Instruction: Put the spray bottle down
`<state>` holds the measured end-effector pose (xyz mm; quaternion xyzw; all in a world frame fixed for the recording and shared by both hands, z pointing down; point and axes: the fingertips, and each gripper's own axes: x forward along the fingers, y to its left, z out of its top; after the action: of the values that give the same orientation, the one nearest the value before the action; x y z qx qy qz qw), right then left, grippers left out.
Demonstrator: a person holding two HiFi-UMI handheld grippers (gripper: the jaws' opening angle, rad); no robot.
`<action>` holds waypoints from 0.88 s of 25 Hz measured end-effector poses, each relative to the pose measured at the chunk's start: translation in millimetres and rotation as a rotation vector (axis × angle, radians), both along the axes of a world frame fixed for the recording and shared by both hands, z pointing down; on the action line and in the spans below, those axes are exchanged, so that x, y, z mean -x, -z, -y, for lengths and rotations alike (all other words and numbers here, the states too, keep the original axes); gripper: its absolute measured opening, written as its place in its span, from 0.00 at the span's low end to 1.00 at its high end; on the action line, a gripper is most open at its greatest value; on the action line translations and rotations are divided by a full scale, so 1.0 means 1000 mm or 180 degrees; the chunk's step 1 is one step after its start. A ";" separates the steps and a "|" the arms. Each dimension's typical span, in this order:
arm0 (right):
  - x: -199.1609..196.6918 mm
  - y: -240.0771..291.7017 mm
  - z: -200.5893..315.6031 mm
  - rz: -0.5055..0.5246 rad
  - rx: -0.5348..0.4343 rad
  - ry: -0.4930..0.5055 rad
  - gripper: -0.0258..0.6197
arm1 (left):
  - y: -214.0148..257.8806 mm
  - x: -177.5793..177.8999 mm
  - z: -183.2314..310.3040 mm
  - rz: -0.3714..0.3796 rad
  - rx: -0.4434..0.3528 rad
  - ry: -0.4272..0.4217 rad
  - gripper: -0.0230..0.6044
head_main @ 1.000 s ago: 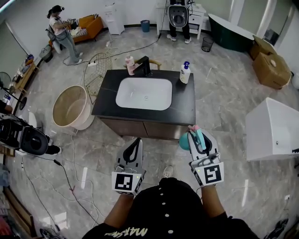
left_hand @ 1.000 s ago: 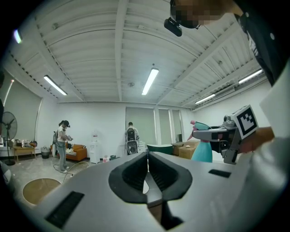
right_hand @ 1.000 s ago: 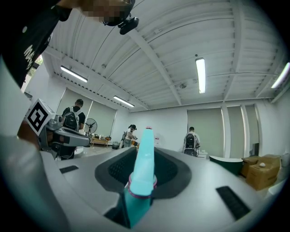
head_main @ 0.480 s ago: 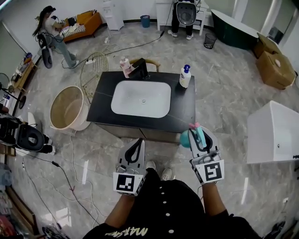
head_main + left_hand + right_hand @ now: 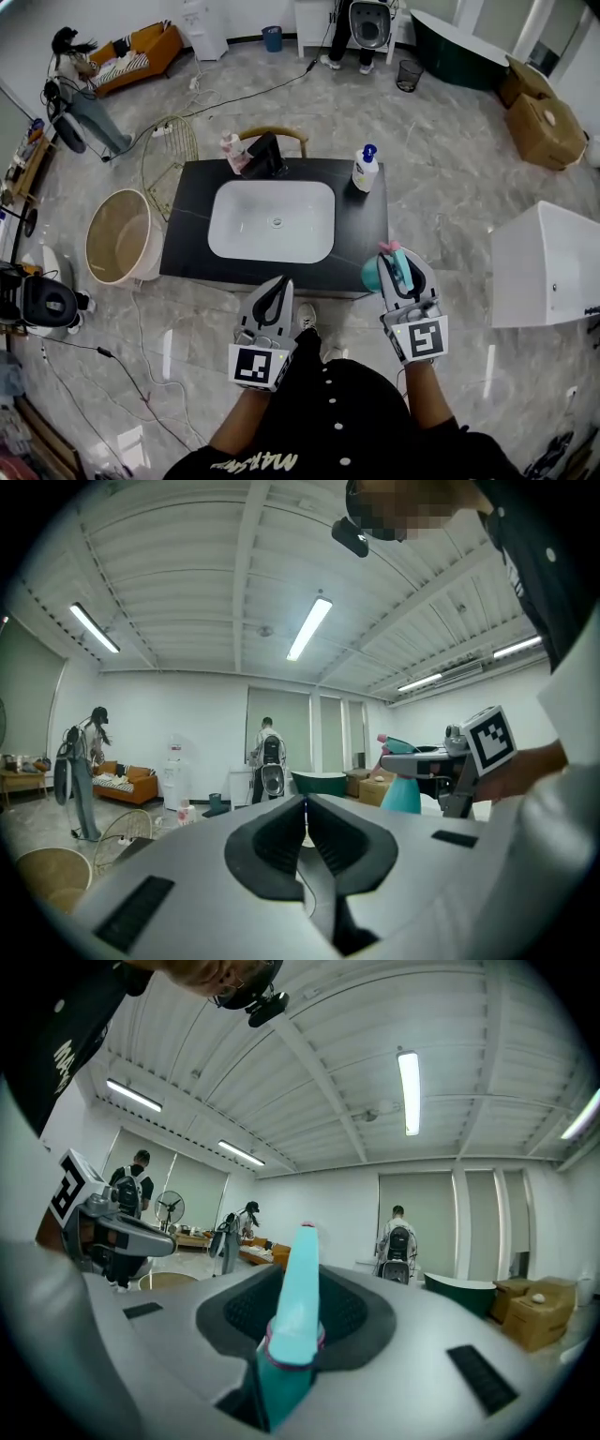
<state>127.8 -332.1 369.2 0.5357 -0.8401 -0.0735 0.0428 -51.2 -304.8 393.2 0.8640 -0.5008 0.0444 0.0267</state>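
Grip first: right tongs [image 5: 401,267] closed on a teal spray bottle [image 5: 373,274], pads pressed to its neck. In the right gripper view the sprayer head [image 5: 302,1279] stands up between the jaws, pink at the tip, with the body hanging below. Bottle is held in the air and rests on no surface.

Left tongs [image 5: 279,284] level with the right pair and well apart from it. Jaws together, nothing between them; the left gripper view shows the two tips [image 5: 304,810] meeting. From there the bottle [image 5: 403,794] shows off to the right.

Ahead of both pairs: black counter [image 5: 366,234]. Its front edge lies just past the left tips, and its front right corner is beside the bottle. White basin [image 5: 272,220] set in it, ahead of the left tongs. Beyond the basin, a dark tap [image 5: 265,155] with a pink bottle [image 5: 232,150] beside it. White pump bottle [image 5: 365,169] at the far right corner, straight ahead of the right tongs.

Left of the counter, a round beige tub [image 5: 117,236]. Right of the right tongs, well apart, a white cabinet [image 5: 544,267].
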 end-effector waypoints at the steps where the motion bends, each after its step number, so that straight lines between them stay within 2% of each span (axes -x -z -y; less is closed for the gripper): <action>1: 0.000 -0.001 0.011 -0.0006 0.0011 -0.0019 0.19 | 0.000 0.000 0.009 -0.0001 0.0006 -0.0027 0.06; 9: 0.006 -0.025 0.089 -0.0032 0.0141 -0.0033 0.19 | -0.012 -0.009 0.065 0.0017 0.0219 -0.0257 0.06; 15: 0.012 -0.091 0.139 -0.0075 0.0420 -0.0064 0.19 | -0.044 -0.008 0.082 0.0051 0.0541 -0.0384 0.06; 22: 0.016 -0.156 0.196 -0.0110 0.0486 -0.0084 0.19 | -0.091 -0.007 0.096 0.0082 0.0911 -0.0498 0.06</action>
<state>111.5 -528.0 525.6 0.5405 -0.8353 -0.0179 0.0990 -43.8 -401.2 484.3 0.8871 -0.4209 0.1283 0.1396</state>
